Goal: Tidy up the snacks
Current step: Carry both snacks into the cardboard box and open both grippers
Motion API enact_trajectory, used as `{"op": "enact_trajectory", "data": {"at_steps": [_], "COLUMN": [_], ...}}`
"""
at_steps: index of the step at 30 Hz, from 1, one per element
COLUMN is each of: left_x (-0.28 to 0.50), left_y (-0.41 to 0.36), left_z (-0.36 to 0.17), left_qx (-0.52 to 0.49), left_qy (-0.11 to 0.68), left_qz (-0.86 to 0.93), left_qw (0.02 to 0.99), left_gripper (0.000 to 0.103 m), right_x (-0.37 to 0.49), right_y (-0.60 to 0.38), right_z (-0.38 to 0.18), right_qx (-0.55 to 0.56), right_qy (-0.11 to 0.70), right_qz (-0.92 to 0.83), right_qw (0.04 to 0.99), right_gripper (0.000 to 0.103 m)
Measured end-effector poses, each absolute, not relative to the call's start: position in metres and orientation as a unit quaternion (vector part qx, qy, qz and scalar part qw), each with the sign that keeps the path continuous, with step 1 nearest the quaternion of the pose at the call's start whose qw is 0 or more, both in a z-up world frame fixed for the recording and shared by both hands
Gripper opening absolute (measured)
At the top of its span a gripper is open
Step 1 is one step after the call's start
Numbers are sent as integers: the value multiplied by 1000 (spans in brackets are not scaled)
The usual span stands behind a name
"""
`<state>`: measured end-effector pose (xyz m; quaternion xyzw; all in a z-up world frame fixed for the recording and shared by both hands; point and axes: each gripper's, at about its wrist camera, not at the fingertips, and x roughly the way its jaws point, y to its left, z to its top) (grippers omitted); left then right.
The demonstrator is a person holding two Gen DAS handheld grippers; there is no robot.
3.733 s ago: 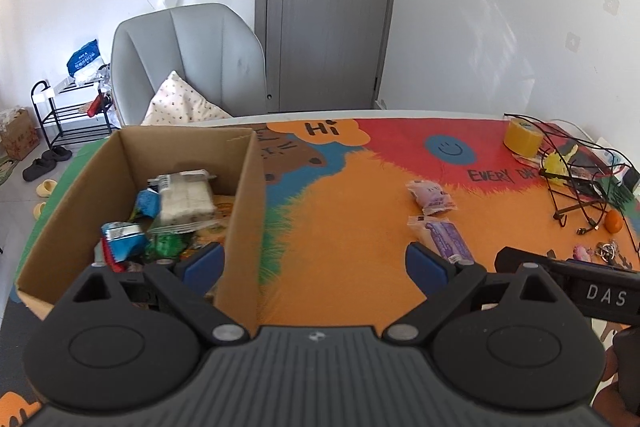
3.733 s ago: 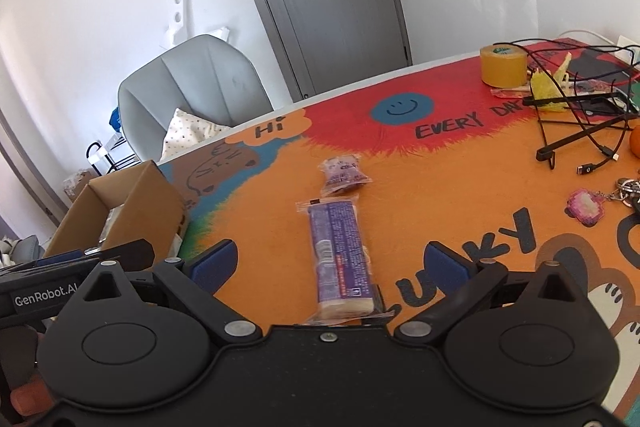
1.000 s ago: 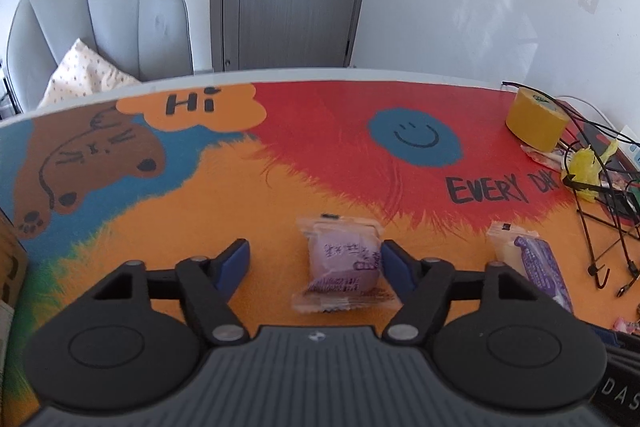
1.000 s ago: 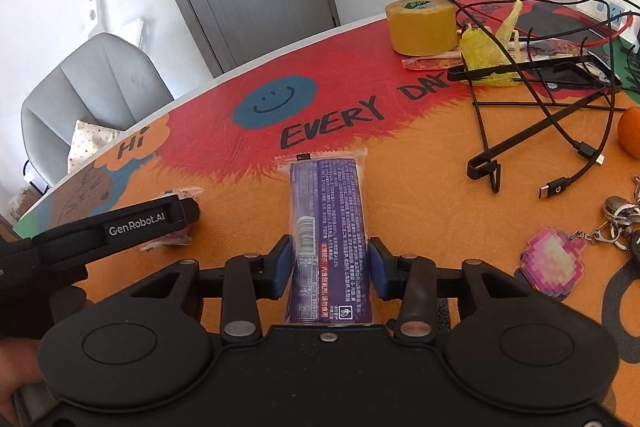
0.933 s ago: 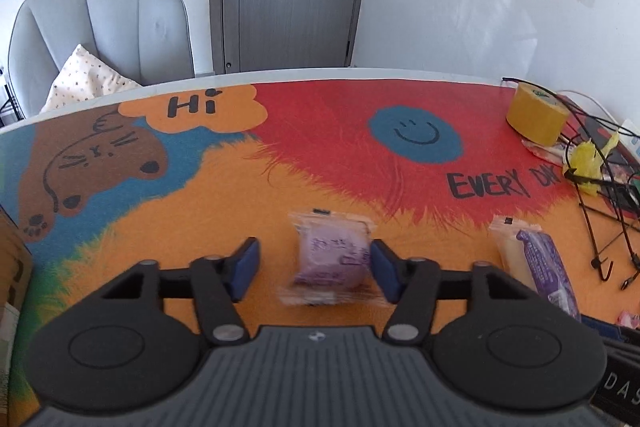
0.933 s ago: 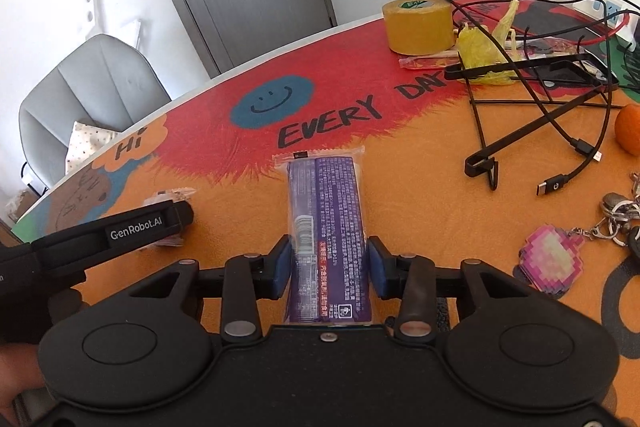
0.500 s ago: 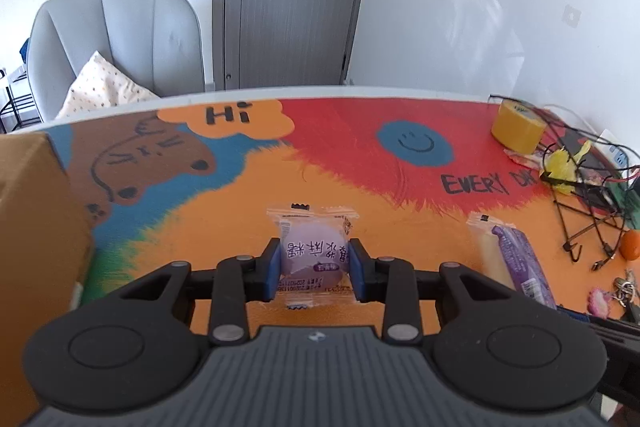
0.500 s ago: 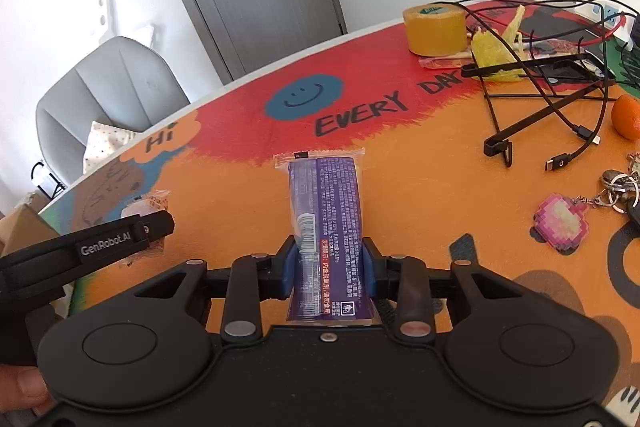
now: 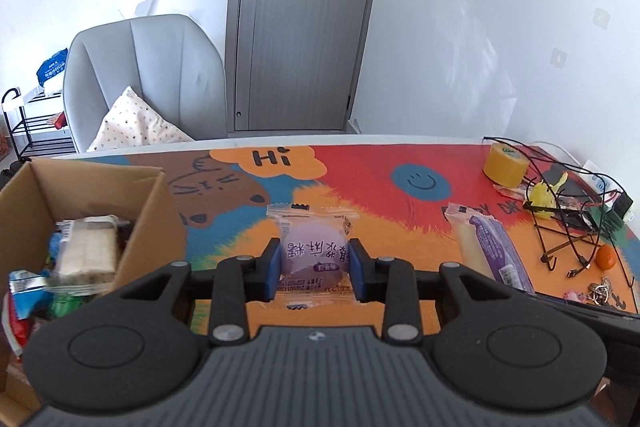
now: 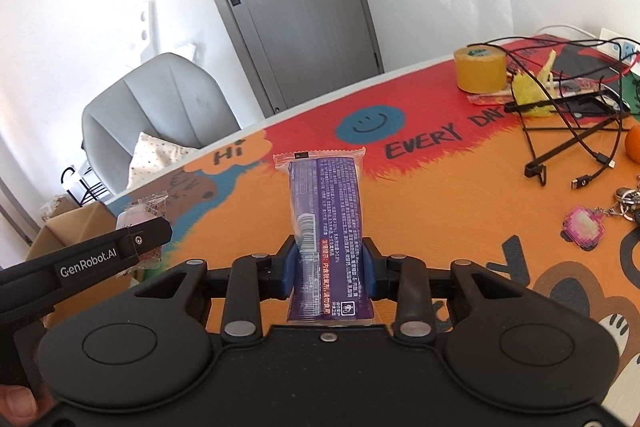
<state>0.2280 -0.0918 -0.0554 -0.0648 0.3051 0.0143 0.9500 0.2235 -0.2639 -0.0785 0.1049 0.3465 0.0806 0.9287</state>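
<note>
**Grip notes: two wrapped snacks, both held above the table**

Cardboard box (image 9: 148,215) sits at the far left of the left view, open-topped, with several wrapped snacks (image 9: 86,253) already piled inside. I judge it the drop-off for both items.

Left gripper (image 9: 314,269): my fingers are drawn in narrow and pressing on a small round cake (image 9: 312,251) in a clear wrapper. The pads (image 9: 272,269) bear on the bulge of the cake itself, not on the crimped ends. The right view shows it clear of the mat (image 9: 400,227), near the box. Judgement: very light, soft, easily squashed. The film looks slick, so a mid-body hold is the right place; an end seam would let it swing or slip.

Right gripper (image 10: 328,271): fingers likewise narrow, clamped on a long purple snack bar (image 10: 326,223) at its near end. Most of its length sticks out forward past the pads. Judgement: light, fairly stiff since it stands out straight without drooping, but probably brittle inside. A hold nearer the middle would balance better; as held, a quick swing might pivot it.

Further right lie a roll of tape (image 10: 480,71), cables (image 10: 568,139), keys (image 10: 628,199) and an orange (image 10: 633,143), none of them snacks to sort, as far as I can tell.
</note>
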Motion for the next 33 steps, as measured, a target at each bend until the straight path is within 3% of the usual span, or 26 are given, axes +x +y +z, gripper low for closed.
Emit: {"op": "enact_trajectory", "data": {"at_steps": [33], "left_x": [141], "left_y": [38], "left_z": [-8], "left_qx": [-104], "left_qy": [236], "left_qz": [98], "left_qw": [961], "left_gripper": [32], "right_x": [196], "right_y": [-120], "right_z": [-34], "right_qx": [46], "right_qy": [305], "right_qz": [219], "right_qw": [926], "right_gripper": [33]}}
